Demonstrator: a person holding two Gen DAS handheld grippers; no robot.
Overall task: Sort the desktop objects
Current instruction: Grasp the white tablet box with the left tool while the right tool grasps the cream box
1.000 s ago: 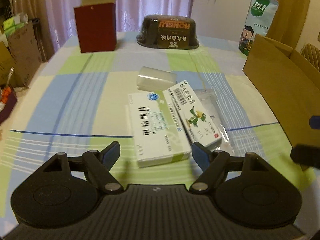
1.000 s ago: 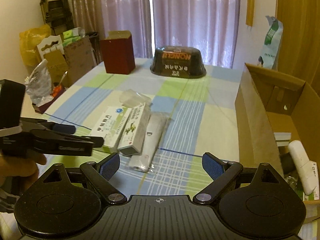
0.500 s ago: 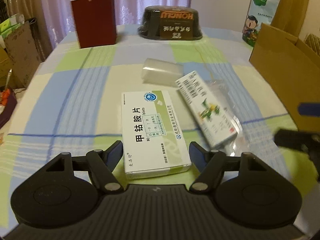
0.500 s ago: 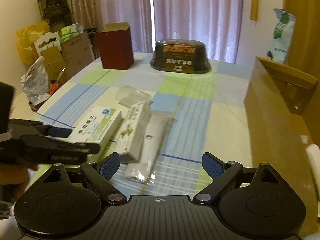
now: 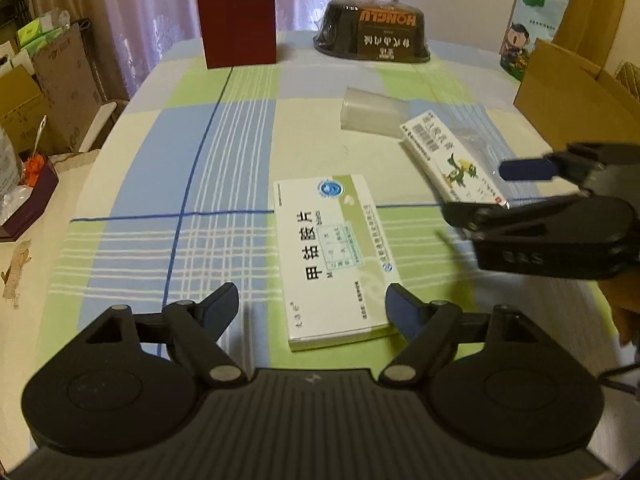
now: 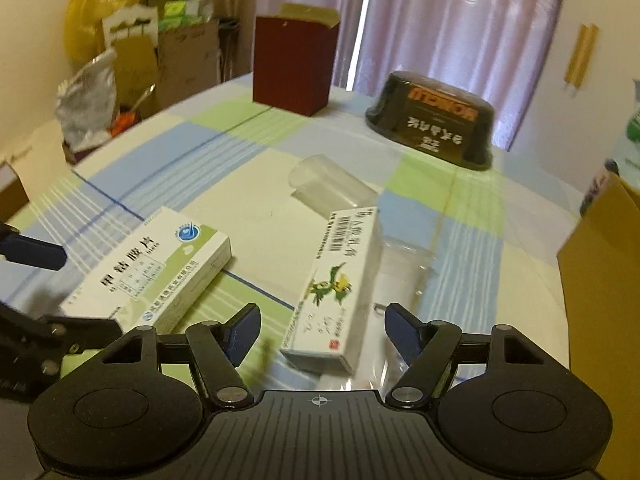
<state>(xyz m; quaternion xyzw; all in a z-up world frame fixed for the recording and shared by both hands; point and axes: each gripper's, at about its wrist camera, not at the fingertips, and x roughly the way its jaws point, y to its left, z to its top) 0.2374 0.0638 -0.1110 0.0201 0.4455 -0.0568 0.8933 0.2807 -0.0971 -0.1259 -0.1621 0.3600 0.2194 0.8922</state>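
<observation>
Spread over our table is a checked blue, green and cream cloth (image 5: 224, 152), with mauve curtains behind. Our left gripper (image 5: 312, 312) stands wide, the near end of the flat white and green medicine box (image 5: 332, 256) lying between its fingers. Our right gripper (image 6: 322, 330) also stands wide, around the near end of the narrow white carton with a green plant picture (image 6: 340, 284), which rests beside a clear plastic packet (image 6: 400, 280). We see a brown cardboard box (image 5: 576, 96) at right, contents hidden.
</observation>
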